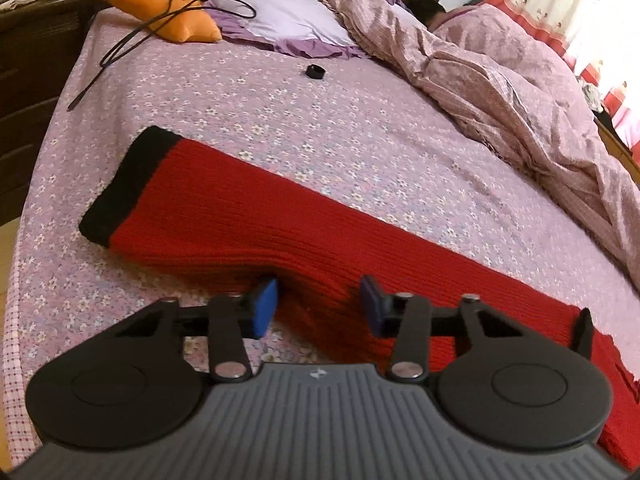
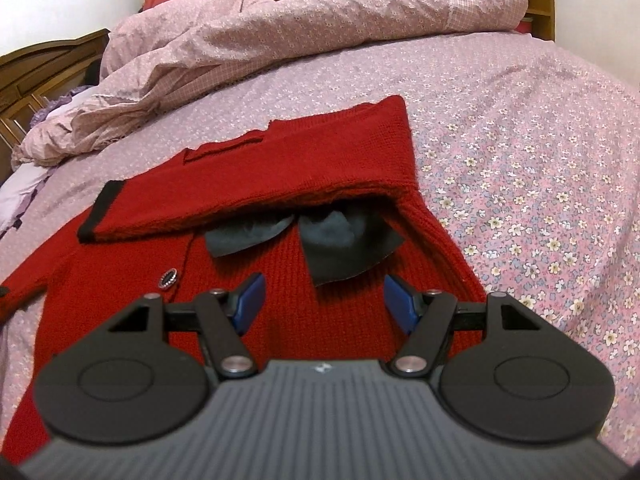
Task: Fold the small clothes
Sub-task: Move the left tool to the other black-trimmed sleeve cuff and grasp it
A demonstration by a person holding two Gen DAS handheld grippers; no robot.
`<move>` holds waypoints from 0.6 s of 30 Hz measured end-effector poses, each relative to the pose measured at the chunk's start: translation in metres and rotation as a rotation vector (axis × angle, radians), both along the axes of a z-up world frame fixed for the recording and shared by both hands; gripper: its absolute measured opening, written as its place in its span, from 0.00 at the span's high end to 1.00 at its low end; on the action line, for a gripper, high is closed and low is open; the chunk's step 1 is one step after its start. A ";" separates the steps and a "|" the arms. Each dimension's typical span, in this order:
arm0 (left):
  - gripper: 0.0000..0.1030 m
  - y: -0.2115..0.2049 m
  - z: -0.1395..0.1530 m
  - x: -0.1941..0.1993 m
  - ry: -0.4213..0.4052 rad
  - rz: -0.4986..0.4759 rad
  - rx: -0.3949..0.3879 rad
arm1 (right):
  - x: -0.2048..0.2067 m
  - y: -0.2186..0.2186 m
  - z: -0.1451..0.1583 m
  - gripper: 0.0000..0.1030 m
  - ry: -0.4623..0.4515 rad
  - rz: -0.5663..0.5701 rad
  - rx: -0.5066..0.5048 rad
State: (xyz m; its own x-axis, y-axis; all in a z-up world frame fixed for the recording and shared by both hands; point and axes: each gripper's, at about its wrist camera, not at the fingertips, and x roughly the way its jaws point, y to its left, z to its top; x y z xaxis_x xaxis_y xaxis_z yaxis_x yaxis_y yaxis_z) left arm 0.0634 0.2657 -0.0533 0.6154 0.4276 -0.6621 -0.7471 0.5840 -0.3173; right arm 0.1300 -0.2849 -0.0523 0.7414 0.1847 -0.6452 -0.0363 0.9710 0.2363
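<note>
A red knit cardigan lies flat on the floral bedsheet [image 1: 320,120]. Its left sleeve [image 1: 224,208], with a black cuff [image 1: 120,184], stretches out across the sheet. My left gripper [image 1: 318,306] sits low at that sleeve's near edge; red knit fills the gap between the blue pads [image 1: 264,308], and the jaws stand apart. In the right wrist view the cardigan body [image 2: 280,280] shows a dark grey bow [image 2: 336,240] and a button [image 2: 168,279]. The other sleeve [image 2: 256,184] is folded across the chest. My right gripper [image 2: 320,300] hovers open over the body, holding nothing.
A rumpled pink duvet [image 1: 500,92] covers a person lying at the bed's far side. A lilac pillow [image 1: 280,20], an orange plush toy [image 1: 176,16], a black cable [image 1: 132,40] and a small black ring [image 1: 315,71] lie near the headboard. A dark wooden dresser [image 1: 28,80] stands left.
</note>
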 end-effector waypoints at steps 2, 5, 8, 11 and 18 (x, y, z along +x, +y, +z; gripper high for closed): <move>0.64 0.003 0.000 -0.004 -0.008 0.010 -0.012 | -0.001 0.000 0.000 0.34 -0.002 0.000 0.002; 0.68 0.005 0.001 -0.008 -0.028 0.018 -0.030 | -0.001 0.000 0.002 0.34 -0.006 -0.002 0.003; 0.68 0.005 0.000 -0.012 -0.036 0.022 -0.040 | -0.002 0.000 0.003 0.34 -0.011 -0.003 0.005; 0.66 0.002 -0.003 -0.019 -0.045 0.041 -0.047 | -0.003 0.001 0.005 0.34 -0.016 -0.003 0.003; 0.44 -0.006 -0.013 -0.032 -0.110 0.060 -0.111 | -0.003 0.004 0.005 0.34 -0.014 0.003 -0.006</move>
State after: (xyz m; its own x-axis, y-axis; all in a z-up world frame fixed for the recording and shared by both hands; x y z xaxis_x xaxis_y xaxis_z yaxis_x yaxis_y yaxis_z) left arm 0.0315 0.2601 -0.0662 0.6625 0.3937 -0.6372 -0.7367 0.4960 -0.4595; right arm 0.1273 -0.2811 -0.0474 0.7496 0.1830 -0.6361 -0.0423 0.9723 0.2299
